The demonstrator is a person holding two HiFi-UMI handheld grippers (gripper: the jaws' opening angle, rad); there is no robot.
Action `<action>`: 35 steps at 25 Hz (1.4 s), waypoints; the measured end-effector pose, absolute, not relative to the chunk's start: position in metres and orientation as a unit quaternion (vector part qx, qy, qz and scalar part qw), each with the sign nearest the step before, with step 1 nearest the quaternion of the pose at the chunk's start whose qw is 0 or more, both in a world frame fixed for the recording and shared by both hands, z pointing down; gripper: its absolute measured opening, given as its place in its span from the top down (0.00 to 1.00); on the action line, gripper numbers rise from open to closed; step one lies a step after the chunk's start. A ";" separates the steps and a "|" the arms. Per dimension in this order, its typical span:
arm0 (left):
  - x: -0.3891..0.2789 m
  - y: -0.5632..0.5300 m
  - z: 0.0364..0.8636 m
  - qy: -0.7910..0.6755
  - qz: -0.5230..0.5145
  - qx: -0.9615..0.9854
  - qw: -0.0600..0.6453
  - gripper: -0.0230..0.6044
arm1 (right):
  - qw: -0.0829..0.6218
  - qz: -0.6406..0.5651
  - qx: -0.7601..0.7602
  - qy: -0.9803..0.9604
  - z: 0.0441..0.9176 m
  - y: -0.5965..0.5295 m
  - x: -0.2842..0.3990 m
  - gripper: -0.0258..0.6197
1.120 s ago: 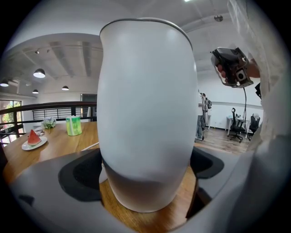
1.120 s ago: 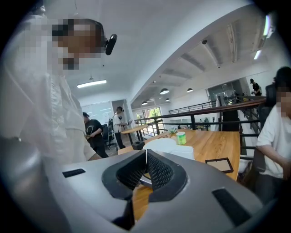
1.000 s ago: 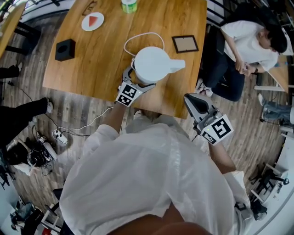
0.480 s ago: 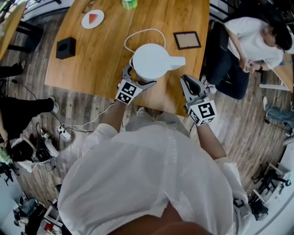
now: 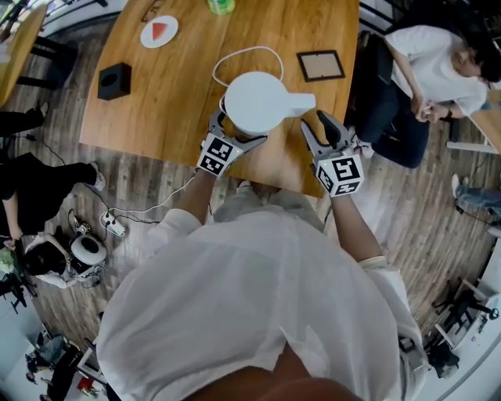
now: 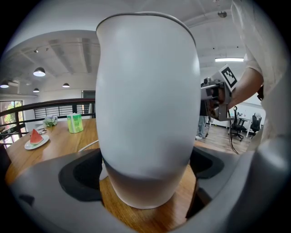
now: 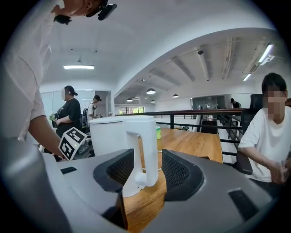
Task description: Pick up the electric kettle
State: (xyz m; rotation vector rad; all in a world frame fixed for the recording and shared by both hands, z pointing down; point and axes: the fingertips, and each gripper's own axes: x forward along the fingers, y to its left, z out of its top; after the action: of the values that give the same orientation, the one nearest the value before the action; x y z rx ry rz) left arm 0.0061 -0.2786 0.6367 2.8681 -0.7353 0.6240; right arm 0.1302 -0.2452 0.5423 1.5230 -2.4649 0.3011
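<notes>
A white electric kettle stands on the wooden table, its handle pointing right. My left gripper hugs the near side of the kettle's body, and its dark pads lie against both flanks. My right gripper sits just right of the kettle at the table's near edge. Its jaws are opening, and the handle stands between them with a gap at each pad. In the right gripper view, that gripper faces the handle straight on.
A white cord loops behind the kettle. Farther back are a picture frame, a black box, a plate with a watermelon slice and a green can. A seated person is at the right.
My right gripper came in from beyond the table's near right corner to the kettle's handle, and its jaws went from shut to open. The left gripper and the kettle stayed put.
</notes>
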 end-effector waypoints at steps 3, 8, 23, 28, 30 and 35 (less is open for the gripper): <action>0.007 -0.278 0.636 -0.244 0.208 0.945 0.060 0.04 | 0.124 0.095 0.522 -0.839 0.545 -0.259 0.128 0.69; 0.007 -0.277 0.635 -0.248 0.208 0.944 0.061 0.04 | 0.143 0.079 0.528 -0.833 0.549 -0.278 0.120 0.69; 0.007 -0.277 0.636 -0.256 0.211 0.941 0.070 0.04 | 0.111 0.084 0.540 -0.830 0.544 -0.323 0.107 0.81; 0.006 -0.277 0.636 -0.261 0.219 0.937 0.073 0.04 | 0.105 0.093 0.542 -0.828 0.544 -0.324 0.107 0.81; 0.005 -0.277 0.636 -0.261 0.221 0.937 0.077 0.04 | 0.103 0.097 0.540 -0.830 0.544 -0.325 0.105 0.81; 0.004 -0.275 0.626 -0.261 0.211 0.938 0.085 0.04 | 0.091 0.108 0.548 -0.825 0.534 -0.326 0.106 0.81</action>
State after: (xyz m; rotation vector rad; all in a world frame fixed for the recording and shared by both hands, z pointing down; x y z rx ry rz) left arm 0.0039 -0.2755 0.6255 2.7973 -0.7774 0.6299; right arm 0.1058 -0.3265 0.5336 1.6276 -2.4497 0.3197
